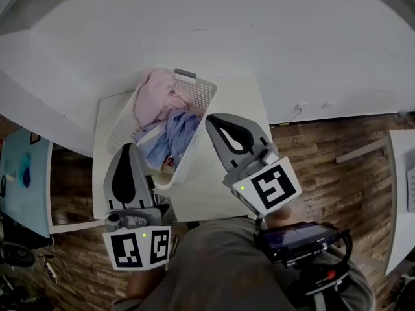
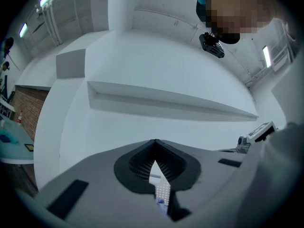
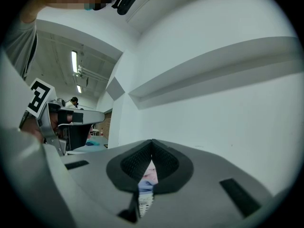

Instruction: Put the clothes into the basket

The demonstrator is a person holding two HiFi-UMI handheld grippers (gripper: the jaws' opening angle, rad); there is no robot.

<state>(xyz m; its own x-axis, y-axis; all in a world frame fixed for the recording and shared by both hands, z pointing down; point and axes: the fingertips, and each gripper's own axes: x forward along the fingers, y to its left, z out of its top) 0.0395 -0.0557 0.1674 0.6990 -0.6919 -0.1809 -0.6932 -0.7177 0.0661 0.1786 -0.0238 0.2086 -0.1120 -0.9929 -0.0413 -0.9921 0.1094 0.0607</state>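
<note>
1. Clothes, pink and blue, lie crumpled in the basket on the tabletop; only the head view shows them whole.
2. Left tongs: closed, empty, near the basket's near end.
3. Basket: white perforated plastic, long axis running away, leaning right.
4. Right tongs: closed, empty, beside its right wall.

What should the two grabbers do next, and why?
Probably lift both away and rest: the pink cloth and blue cloth already lie in the basket, and the left gripper and right gripper are shut on nothing.
</note>
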